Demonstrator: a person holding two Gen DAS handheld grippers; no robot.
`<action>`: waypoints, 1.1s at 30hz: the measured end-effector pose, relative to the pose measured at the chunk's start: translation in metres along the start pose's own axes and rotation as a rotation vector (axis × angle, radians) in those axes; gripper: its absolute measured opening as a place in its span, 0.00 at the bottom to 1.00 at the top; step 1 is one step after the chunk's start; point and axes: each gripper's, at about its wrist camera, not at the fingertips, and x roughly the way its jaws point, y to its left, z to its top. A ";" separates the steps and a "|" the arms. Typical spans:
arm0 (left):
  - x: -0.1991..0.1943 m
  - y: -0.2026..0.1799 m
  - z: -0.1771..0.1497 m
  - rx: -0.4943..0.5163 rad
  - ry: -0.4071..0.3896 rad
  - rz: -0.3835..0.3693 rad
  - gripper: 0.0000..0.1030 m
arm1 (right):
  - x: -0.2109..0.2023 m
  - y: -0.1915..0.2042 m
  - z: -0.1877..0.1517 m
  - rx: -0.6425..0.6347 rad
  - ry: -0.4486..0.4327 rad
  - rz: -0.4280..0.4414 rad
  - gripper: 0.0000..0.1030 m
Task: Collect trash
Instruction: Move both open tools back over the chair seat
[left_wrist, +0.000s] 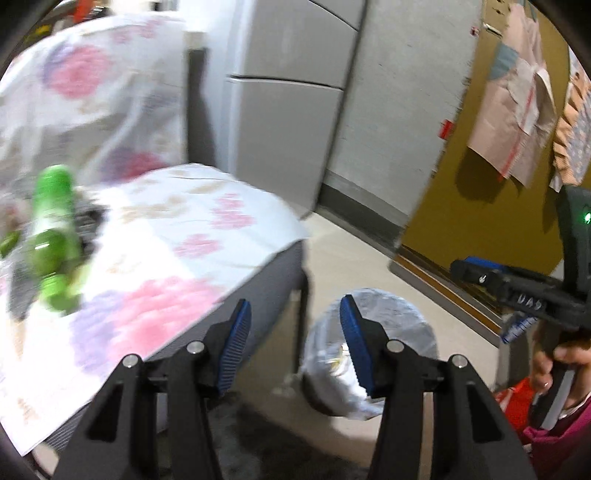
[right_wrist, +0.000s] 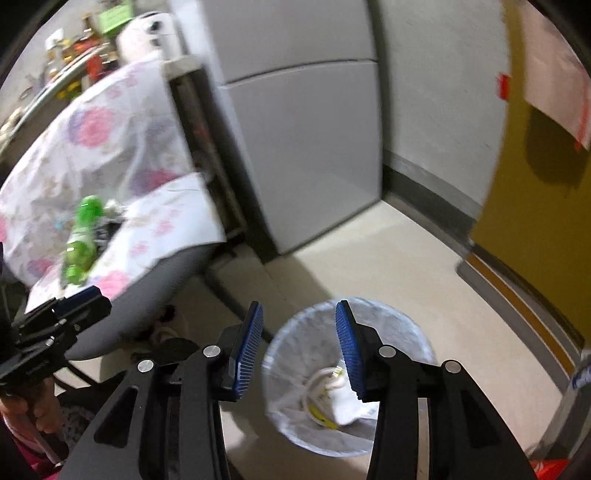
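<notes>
A green plastic bottle (left_wrist: 53, 236) lies on the floral tablecloth (left_wrist: 207, 221), also in the right wrist view (right_wrist: 81, 240), with dark crumpled trash (left_wrist: 86, 221) beside it. A bin lined with a clear bag (right_wrist: 417, 332) stands on the floor and holds white crumpled trash (right_wrist: 332, 395); it also shows in the left wrist view (left_wrist: 402, 314). My left gripper (left_wrist: 295, 343) is open and empty, past the table's corner. My right gripper (right_wrist: 301, 347) is open and empty above the bin. Each gripper shows in the other's view (left_wrist: 517, 291) (right_wrist: 55, 325).
A grey fridge (right_wrist: 306, 147) stands behind the table. A yellow wall (right_wrist: 535, 221) with hung paper bags (left_wrist: 517, 110) is at the right. A red object (left_wrist: 513, 402) lies on the floor by the person's hand. Cluttered shelves (right_wrist: 74, 44) are at the far left.
</notes>
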 end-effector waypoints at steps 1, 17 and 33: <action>-0.008 0.007 -0.002 -0.009 -0.009 0.021 0.48 | -0.001 0.008 0.002 -0.013 -0.003 0.012 0.42; -0.119 0.144 -0.057 -0.284 -0.115 0.379 0.54 | 0.022 0.194 0.013 -0.335 0.030 0.269 0.54; -0.149 0.242 -0.069 -0.464 -0.110 0.611 0.75 | 0.073 0.318 0.050 -0.486 -0.025 0.347 0.55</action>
